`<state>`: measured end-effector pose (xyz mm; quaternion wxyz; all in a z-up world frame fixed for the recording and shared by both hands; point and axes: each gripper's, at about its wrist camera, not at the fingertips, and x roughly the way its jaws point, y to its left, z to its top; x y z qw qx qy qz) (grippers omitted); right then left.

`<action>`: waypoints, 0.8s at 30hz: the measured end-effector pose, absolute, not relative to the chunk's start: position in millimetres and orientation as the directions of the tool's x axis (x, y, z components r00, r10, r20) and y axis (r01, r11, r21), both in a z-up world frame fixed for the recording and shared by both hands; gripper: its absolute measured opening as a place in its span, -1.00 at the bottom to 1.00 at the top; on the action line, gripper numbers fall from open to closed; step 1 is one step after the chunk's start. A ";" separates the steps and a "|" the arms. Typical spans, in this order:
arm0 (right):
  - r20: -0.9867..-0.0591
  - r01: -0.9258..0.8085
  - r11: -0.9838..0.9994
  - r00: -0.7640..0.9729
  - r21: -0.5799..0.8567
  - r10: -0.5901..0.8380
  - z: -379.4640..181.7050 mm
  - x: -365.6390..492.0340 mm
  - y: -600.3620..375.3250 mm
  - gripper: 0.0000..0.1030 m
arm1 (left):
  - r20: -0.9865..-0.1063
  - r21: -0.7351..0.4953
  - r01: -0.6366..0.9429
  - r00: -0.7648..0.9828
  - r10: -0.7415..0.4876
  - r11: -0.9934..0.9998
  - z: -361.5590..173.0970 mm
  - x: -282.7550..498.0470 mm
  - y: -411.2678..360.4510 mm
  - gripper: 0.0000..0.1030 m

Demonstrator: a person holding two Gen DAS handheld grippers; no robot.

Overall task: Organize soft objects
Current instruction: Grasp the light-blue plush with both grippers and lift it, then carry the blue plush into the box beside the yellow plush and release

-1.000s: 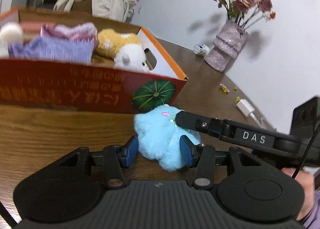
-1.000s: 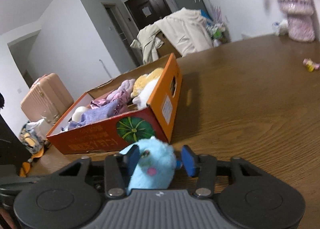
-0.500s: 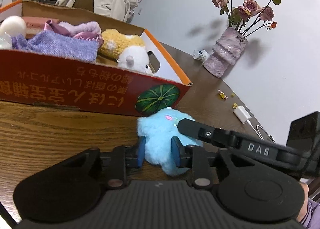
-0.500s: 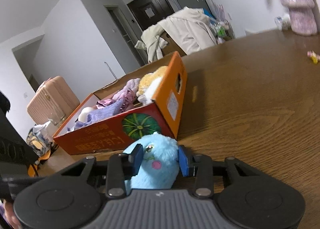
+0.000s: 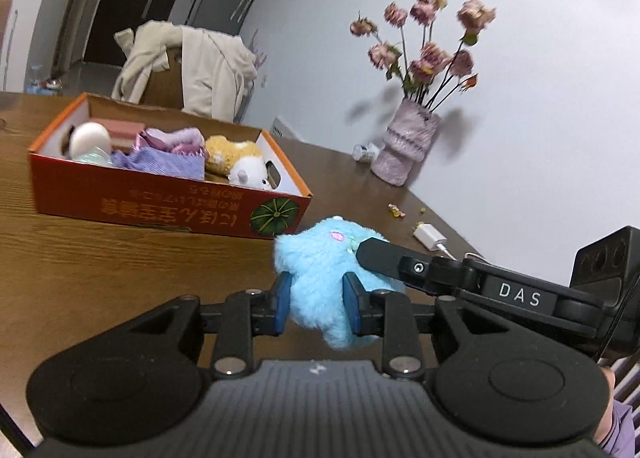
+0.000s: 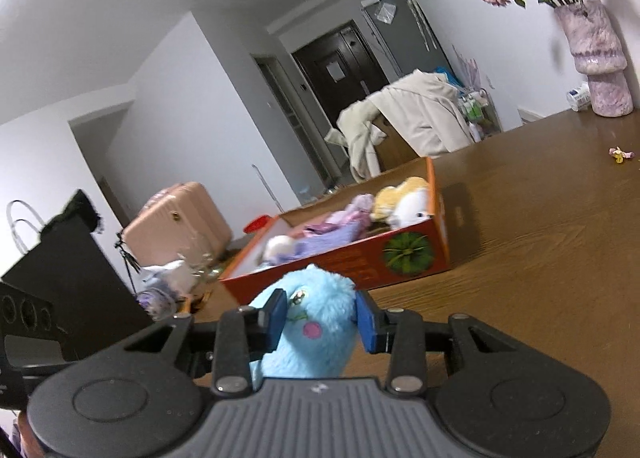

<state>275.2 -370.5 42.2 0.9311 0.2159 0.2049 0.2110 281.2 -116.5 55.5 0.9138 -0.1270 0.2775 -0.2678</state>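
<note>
Black hand-held gripper [image 5: 378,258] label: "DAS".

Left hand-held gripper [image 5: 316,304] and right hand-held gripper [image 6: 322,320] both clamp shut.

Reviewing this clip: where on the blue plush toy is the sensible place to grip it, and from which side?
Across the blue plush toy's round, squashy body, coming level from its flanks. The left gripper and right gripper both pinch it that way; the fur visibly compresses between their jaws.
</note>
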 end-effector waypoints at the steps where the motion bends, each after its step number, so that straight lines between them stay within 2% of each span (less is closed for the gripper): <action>1: -0.283 -0.308 0.816 0.829 0.488 0.482 45.1 266.8 -367.1 -0.30 | -0.434 -0.377 0.422 0.706 -0.559 0.825 57.8 274.0 -113.9 -0.45; 13: -0.261 -0.330 0.822 0.836 0.464 0.483 59.4 214.9 -337.1 -0.30 | -0.391 -0.366 0.429 0.735 -0.555 0.826 69.4 220.2 -85.3 -0.45; 24: -0.274 -0.321 0.829 0.836 0.459 0.475 63.5 231.0 -334.3 -0.30 | -0.393 -0.384 0.421 0.731 -0.557 0.822 69.0 241.1 -82.7 -0.45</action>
